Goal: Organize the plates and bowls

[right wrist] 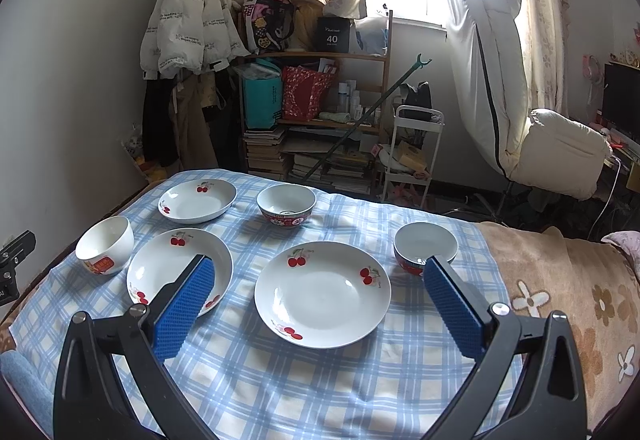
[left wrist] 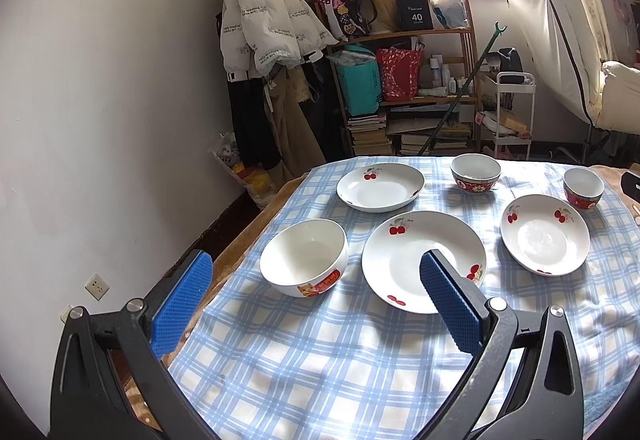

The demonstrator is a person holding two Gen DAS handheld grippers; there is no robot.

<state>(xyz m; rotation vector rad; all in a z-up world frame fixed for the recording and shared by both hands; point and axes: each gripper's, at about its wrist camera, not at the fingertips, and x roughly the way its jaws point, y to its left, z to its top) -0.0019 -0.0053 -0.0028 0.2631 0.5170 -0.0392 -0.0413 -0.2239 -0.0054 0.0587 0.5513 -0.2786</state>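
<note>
Three white cherry-print plates lie on the blue checked cloth: a far left plate [left wrist: 380, 186] [right wrist: 197, 200], a middle plate [left wrist: 400, 264] [right wrist: 168, 260] and a right plate [left wrist: 545, 234] [right wrist: 322, 293]. A white bowl with a cat print [left wrist: 304, 257] [right wrist: 105, 245] stands at the left. Two red-patterned bowls stand farther back: one in the middle [left wrist: 475, 173] [right wrist: 286, 205], one at the right [left wrist: 583, 187] [right wrist: 425, 246]. My left gripper [left wrist: 316, 260] is open above the near left of the table, holding nothing. My right gripper [right wrist: 320, 266] is open above the right plate, holding nothing.
The table's left edge [left wrist: 240, 240] drops toward a white wall. A brown flowered blanket [right wrist: 560, 280] covers the right side. Behind the table stand a cluttered wooden shelf [left wrist: 408, 88], a hanging white jacket [left wrist: 264, 8] and a white trolley [right wrist: 416, 144].
</note>
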